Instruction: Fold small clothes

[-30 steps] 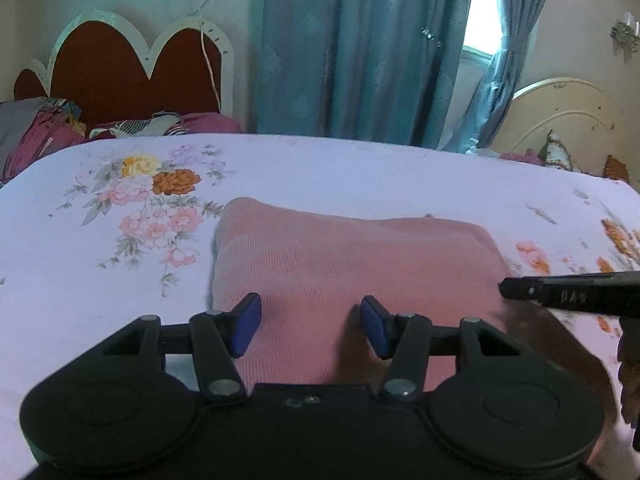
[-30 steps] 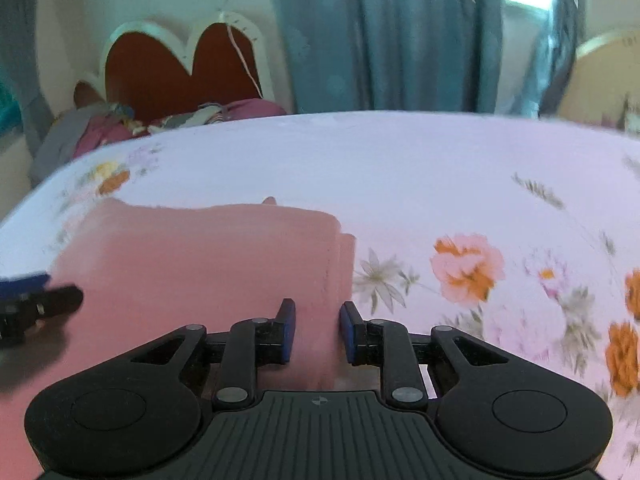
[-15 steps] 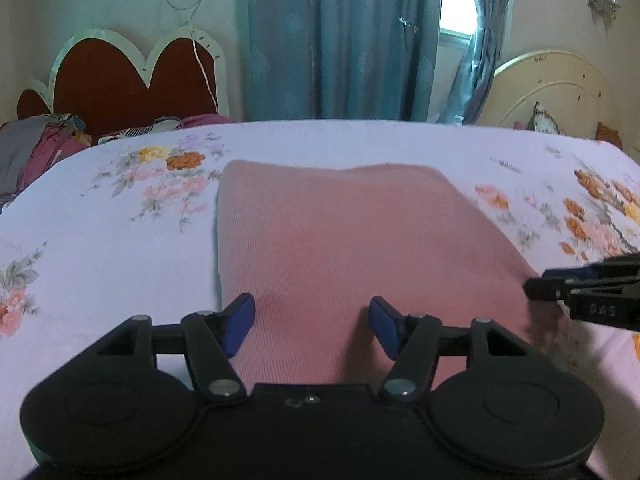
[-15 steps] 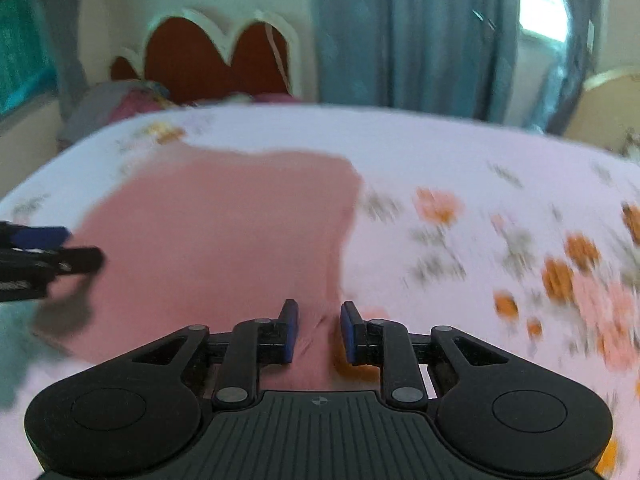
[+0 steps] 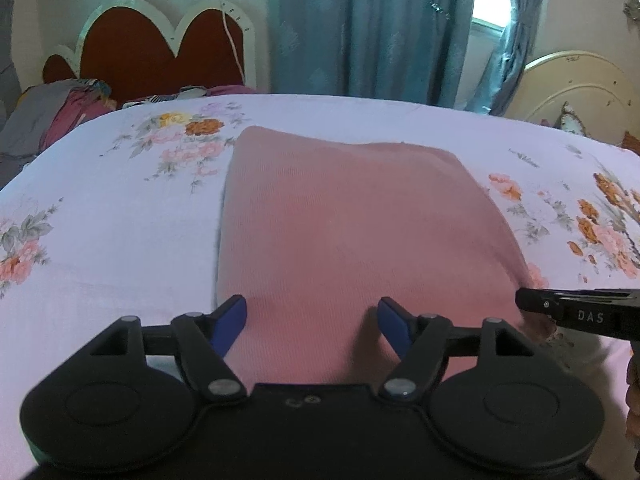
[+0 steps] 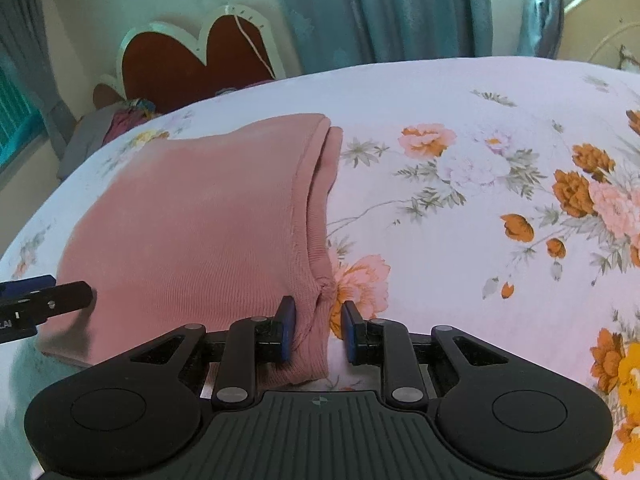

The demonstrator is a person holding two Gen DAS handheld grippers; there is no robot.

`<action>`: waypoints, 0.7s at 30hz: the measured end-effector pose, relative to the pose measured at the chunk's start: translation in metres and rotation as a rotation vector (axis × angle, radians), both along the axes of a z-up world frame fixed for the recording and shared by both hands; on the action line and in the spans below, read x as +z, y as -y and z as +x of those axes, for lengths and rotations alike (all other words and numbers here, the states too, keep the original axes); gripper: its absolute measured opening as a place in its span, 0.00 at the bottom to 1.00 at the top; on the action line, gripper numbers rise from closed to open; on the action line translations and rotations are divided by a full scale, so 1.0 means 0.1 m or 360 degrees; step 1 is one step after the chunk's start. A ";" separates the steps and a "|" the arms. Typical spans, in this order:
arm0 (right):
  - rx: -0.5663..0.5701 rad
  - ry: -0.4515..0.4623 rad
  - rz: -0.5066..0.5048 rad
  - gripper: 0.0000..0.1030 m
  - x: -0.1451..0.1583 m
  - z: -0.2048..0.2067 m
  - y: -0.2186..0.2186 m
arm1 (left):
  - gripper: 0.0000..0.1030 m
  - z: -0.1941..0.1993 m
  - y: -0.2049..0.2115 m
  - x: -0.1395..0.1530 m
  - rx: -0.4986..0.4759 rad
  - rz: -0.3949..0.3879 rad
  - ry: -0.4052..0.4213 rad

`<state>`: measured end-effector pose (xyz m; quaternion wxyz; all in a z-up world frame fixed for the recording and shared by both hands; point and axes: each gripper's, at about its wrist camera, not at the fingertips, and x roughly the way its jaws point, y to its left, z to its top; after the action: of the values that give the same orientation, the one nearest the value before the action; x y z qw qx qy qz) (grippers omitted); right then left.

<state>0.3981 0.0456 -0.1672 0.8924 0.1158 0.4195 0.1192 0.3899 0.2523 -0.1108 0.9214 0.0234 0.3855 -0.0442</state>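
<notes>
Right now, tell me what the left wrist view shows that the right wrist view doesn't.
Only the left wrist view shows the left gripper wide open over the pink garment, and a bright window.

Only the right wrist view shows the garment's layered right edge and the right gripper parted around its near corner.

Both show the floral bedsheet, red headboard and blue curtains.

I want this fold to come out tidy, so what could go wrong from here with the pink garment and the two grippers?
1. The right gripper straddles only the near right corner of the pink garment; its jaws stand apart, so closing may catch one layer only and pull the fold apart.
2. The left gripper is wide open over the near edge, gripping nothing; lifting on one side would skew the garment.
3. A low grab may pinch the floral bedsheet.
</notes>
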 end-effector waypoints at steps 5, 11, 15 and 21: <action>0.0006 0.0016 0.0016 0.23 0.26 -0.11 0.06 | 0.79 -0.29 0.08 0.23 0.0056 -0.0036 0.0087; 0.0051 0.0158 0.0068 0.75 0.62 -0.80 0.15 | 0.98 -0.87 0.25 0.59 0.0070 -0.0019 0.0190; 0.0100 0.0214 0.0072 0.75 0.87 -1.35 0.25 | 1.00 -1.36 0.36 0.84 0.0106 -0.0008 0.0249; 0.0166 0.0347 0.0064 0.92 1.35 -2.14 0.40 | 1.00 -2.09 0.48 1.25 0.0136 0.0062 0.0342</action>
<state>0.1840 0.0058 -0.0324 0.9228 0.0980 0.3231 0.1858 0.1813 0.2042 0.0143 0.9578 0.0293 0.2860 0.0054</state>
